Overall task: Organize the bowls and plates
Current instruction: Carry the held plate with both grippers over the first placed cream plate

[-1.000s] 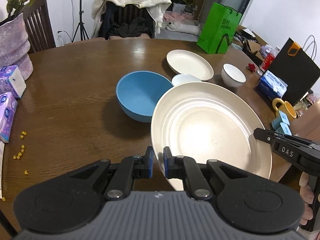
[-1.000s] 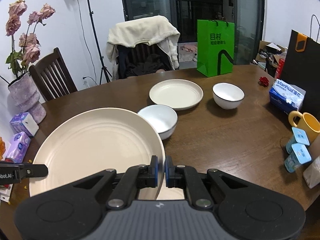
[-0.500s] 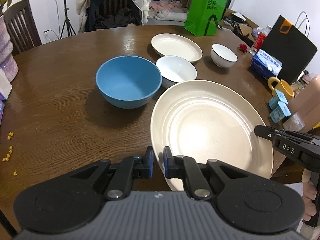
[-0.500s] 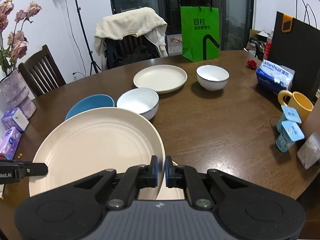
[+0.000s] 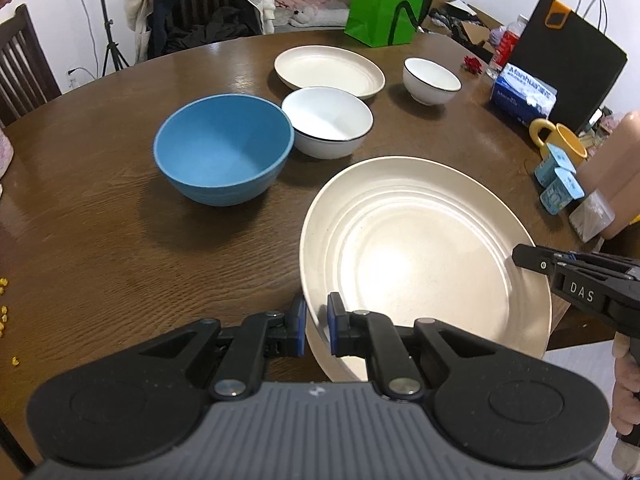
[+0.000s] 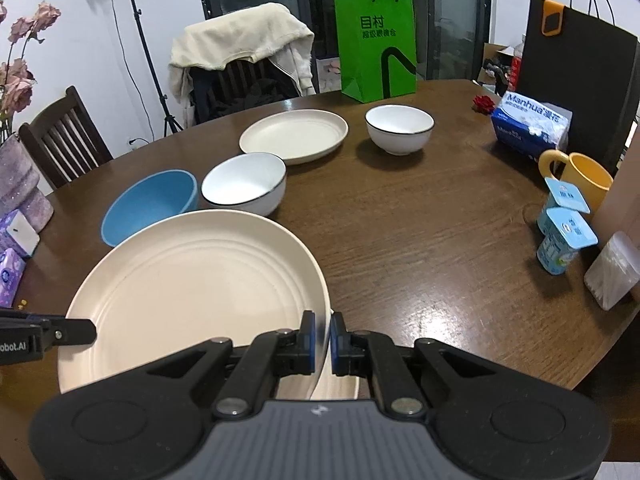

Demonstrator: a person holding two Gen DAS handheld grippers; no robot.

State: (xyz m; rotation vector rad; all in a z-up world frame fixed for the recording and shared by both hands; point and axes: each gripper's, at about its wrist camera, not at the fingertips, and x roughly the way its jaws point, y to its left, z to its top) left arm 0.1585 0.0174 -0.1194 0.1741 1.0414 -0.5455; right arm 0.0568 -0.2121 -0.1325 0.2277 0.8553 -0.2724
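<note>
Blue bowl (image 5: 223,148) and both white bowls (image 5: 327,120) hold nothing.

The big plate (image 5: 420,256) is cream with ringed ridges. One bowl (image 5: 224,156) is plain blue; two bowls (image 6: 244,184) are white, rimmed in black. The table (image 6: 420,240) is dark brown woodgrain.

Large cream ridged plate (image 5: 420,256) sits between my fingers. Ahead-left: blue bowl (image 5: 224,152); beside it, white black-rimmed bowl (image 5: 328,120); behind them, smaller cream plate (image 5: 328,70).
</note>
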